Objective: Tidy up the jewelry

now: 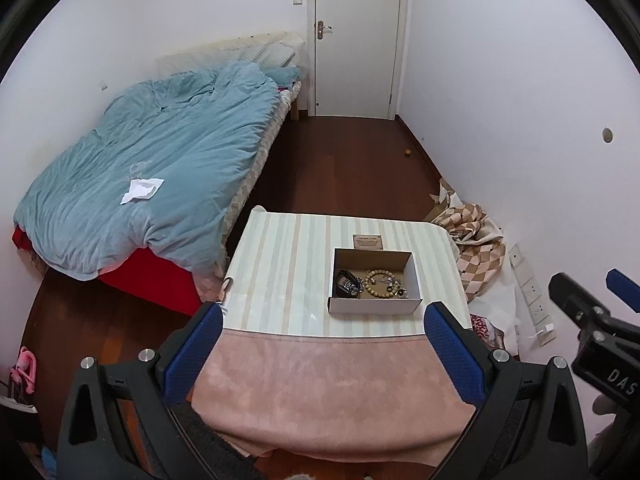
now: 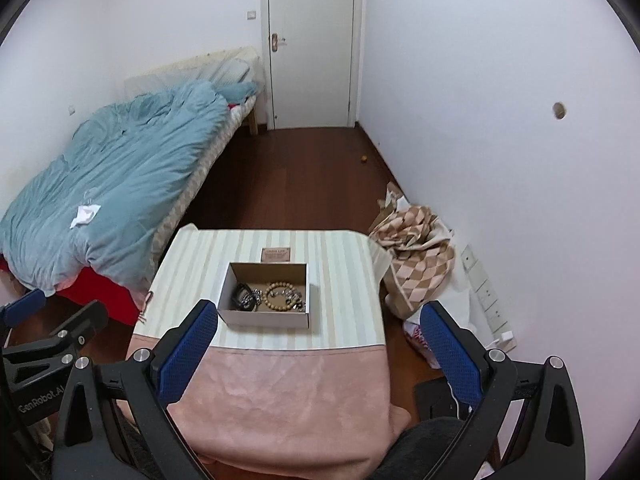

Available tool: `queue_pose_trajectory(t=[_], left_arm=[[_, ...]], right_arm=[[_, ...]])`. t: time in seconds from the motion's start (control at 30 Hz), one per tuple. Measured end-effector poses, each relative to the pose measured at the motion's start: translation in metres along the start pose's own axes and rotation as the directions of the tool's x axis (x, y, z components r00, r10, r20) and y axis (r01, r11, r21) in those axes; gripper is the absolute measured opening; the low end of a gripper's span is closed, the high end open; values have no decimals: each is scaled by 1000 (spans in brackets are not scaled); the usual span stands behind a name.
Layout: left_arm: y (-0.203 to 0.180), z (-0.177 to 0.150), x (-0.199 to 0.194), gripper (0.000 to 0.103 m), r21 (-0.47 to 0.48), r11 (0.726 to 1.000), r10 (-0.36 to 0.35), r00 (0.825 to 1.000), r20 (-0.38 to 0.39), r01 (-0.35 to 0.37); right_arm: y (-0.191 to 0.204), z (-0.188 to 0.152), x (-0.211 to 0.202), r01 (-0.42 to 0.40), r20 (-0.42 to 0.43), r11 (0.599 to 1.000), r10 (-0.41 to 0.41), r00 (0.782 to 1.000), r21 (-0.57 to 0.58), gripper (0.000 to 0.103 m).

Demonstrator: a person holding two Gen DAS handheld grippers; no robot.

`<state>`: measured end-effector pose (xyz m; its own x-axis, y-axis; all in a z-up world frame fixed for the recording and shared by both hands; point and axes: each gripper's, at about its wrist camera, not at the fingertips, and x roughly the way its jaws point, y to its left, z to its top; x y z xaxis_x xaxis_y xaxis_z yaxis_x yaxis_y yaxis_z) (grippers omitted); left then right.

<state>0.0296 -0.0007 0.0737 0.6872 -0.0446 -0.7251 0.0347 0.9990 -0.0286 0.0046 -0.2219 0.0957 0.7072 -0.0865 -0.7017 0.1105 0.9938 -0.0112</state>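
A string of round tan wooden beads point(image 1: 380, 283) lies in an open white cardboard box point(image 2: 264, 317) beside dark metal trinkets point(image 2: 245, 298), on the striped cloth of the table point(image 1: 280, 264). Nearer, a pink cloth point(image 2: 288, 392) covers the table edge. The left hand-held gripper point(image 1: 323, 354) and right hand-held gripper point(image 2: 318, 350) hover wide apart, empty.

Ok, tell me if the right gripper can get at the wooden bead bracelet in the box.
Probably yes. The right gripper is open and empty, the cardboard box has no lid, and the wooden bead bracelet lies exposed on top; only the box's low walls stand between.
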Motion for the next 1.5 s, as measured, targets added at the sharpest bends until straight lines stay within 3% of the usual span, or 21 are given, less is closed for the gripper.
queue_pose_trajectory(t=[0.2,0.37,0.63,1.07,1.5], left_arm=[[-2,-3,-14,103,-1,1000,6,1000,11,-6],[-8,0,-5,103,7,1000,7,1000,-8,-7],[-8,17,34,103,-22,1000,17,998,-67,-19],[-9,33,105,103,7,998,63,985,-159,-63],[-11,37,125,103,12,998,61,979,-195,-60]], right_arm=[[0,-3,-12,-8,-9,1000,8,1000,-1,103],[-2,-1,2,-1,-31,1000,1,1000,3,103],[0,13,40,33,-51,999,-32,998,5,103],[2,27,135,34,-193,999,-32,981,8,103],[7,28,159,36,-247,999,-38,968,-13,103]])
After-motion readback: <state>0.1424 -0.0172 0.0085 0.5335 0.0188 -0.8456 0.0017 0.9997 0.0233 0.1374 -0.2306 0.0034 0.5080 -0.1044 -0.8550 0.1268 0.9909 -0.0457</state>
